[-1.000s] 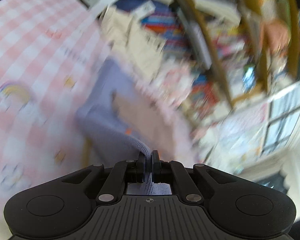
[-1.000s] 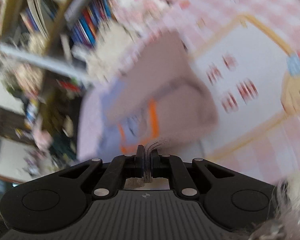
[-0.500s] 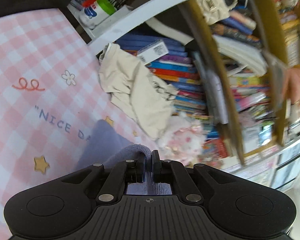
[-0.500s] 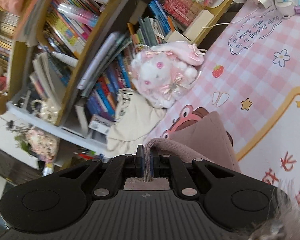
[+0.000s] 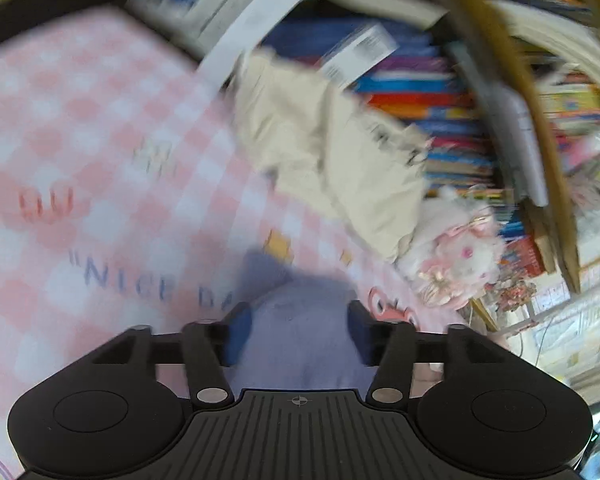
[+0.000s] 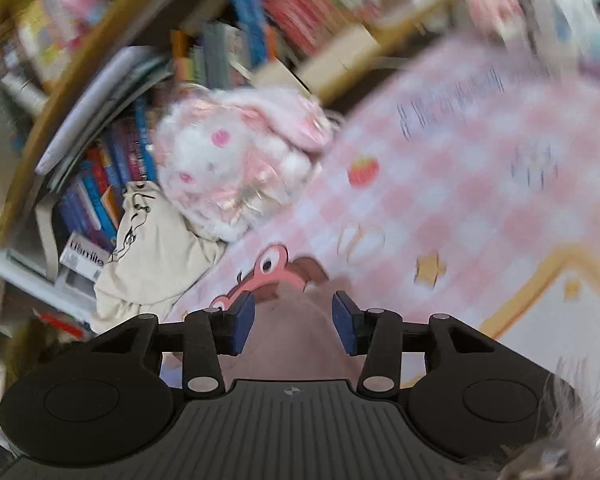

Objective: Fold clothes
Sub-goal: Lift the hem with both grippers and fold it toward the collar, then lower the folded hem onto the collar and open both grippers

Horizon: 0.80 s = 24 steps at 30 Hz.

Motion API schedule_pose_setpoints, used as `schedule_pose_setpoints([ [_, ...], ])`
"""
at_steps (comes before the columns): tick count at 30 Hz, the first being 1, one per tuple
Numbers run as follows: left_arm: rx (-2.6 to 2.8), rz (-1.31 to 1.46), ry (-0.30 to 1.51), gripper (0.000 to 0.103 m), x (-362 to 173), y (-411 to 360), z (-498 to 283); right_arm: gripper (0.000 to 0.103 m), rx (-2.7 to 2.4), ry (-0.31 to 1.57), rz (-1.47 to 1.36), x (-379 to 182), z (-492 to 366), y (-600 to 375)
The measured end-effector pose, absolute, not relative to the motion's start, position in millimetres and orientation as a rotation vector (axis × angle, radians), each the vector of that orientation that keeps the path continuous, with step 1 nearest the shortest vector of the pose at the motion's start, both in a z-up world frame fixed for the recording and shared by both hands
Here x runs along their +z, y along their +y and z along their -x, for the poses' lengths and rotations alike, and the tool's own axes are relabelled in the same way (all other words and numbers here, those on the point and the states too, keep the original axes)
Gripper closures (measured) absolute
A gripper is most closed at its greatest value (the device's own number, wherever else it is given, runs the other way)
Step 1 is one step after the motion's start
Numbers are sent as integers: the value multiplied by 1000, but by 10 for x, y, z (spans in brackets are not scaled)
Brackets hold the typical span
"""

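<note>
A knit garment lies on the pink checked mat, lavender-blue [image 5: 300, 332] in the left wrist view and dusty pink-brown [image 6: 296, 336] in the right wrist view. My left gripper [image 5: 298, 330] stands open just above the lavender part, the cloth lying loose between its blue pads. My right gripper [image 6: 294, 322] is open too, over the pink-brown part, with nothing pinched. Both views are motion-blurred.
A crumpled cream garment [image 5: 324, 148] [image 6: 156, 256] and a white-and-pink plush toy [image 5: 456, 252] [image 6: 236, 172] sit at the mat's far edge against a bookshelf [image 5: 440, 80] crammed with books. The pink checked mat [image 5: 100, 184] [image 6: 480, 184] stretches out to both sides.
Both grippers have gone from shut on the garment's edge to open, letting the cloth drop onto the mat. The cameras are still swinging, so the view is blurred.
</note>
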<state>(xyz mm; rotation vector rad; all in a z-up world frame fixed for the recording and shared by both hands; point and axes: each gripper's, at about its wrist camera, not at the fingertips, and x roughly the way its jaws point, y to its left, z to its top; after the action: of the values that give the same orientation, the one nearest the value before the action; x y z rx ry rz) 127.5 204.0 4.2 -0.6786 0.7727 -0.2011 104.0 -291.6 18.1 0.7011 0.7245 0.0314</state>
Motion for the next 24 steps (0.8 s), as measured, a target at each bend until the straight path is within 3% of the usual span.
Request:
schedule_pose_setpoints([
  [7, -259, 45, 785, 41, 46, 1459, -1193, 61, 63, 809, -306, 103, -1176, -2582],
  [9, -249, 22, 774, 52, -23, 1379, -1235, 65, 55, 836, -234, 22, -1258, -2492],
  [10, -247, 35, 771, 67, -54, 1364, -1268, 68, 51, 849, -198, -19, -1299, -2447],
  [11, -240, 58, 773, 81, -76, 1370, -1307, 85, 47, 863, -162, -60, -1340, -2403],
  [12, -233, 85, 776, 93, -96, 1383, -1349, 95, 44, 876, -126, -101, -1380, -2358],
  [13, -231, 130, 777, 98, -108, 1435, -1373, 96, 39, 882, -104, -129, -1409, -2329],
  [17, -175, 354, 749, 98, -145, 1733, -1344, 97, 33, 819, -258, -60, -1341, -2485],
  [21, -142, 284, 841, 97, -321, 1661, -1437, 96, 33, 871, -304, -193, -1431, -2554],
  [24, -135, 328, 849, 89, -329, 1711, -1451, 90, 42, 887, -317, -232, -1465, -2579],
])
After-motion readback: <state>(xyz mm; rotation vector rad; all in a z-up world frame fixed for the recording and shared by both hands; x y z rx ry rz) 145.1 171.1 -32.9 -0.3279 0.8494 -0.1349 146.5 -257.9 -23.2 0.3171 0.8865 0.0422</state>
